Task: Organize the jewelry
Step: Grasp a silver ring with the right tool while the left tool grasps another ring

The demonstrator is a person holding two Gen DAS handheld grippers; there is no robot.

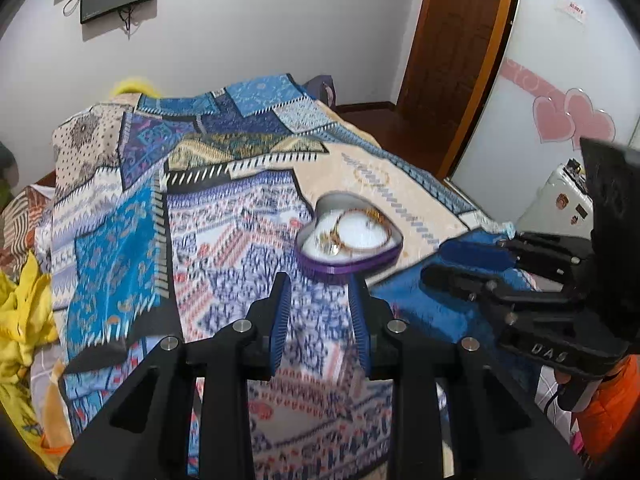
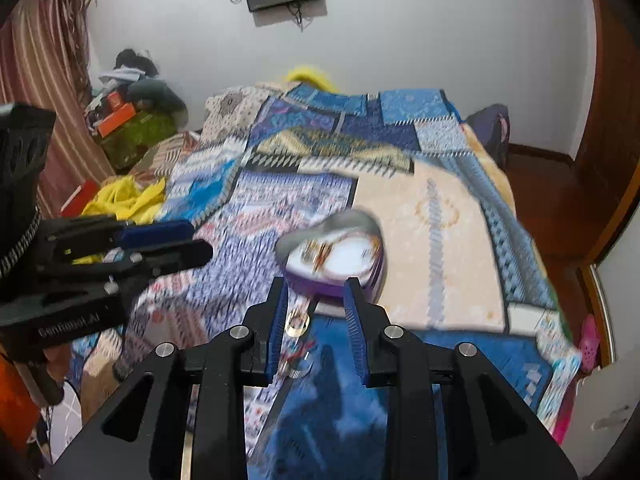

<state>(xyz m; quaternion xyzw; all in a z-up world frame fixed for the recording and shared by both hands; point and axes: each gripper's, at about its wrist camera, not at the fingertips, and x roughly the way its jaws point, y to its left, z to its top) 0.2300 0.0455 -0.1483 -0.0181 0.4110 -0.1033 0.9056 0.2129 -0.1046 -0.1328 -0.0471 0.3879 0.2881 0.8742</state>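
A purple heart-shaped tin (image 1: 347, 240) lies open on the patterned bedspread, with gold bangles (image 1: 362, 226) and other gold pieces on its white lining. It also shows, blurred, in the right wrist view (image 2: 336, 256). My left gripper (image 1: 320, 284) is open and empty just in front of the tin. My right gripper (image 2: 316, 292) is open and empty, just short of the tin. A ring (image 2: 298, 322) and a small piece with red thread (image 2: 298, 358) lie on the blue cloth between the right fingers.
The patterned bedspread (image 1: 224, 216) covers the bed. Yellow cloth (image 1: 20, 320) lies at its left edge. Cluttered boxes (image 2: 124, 120) stand by the curtain. A wooden door (image 1: 460, 48) and a white appliance (image 1: 560, 204) are on the right.
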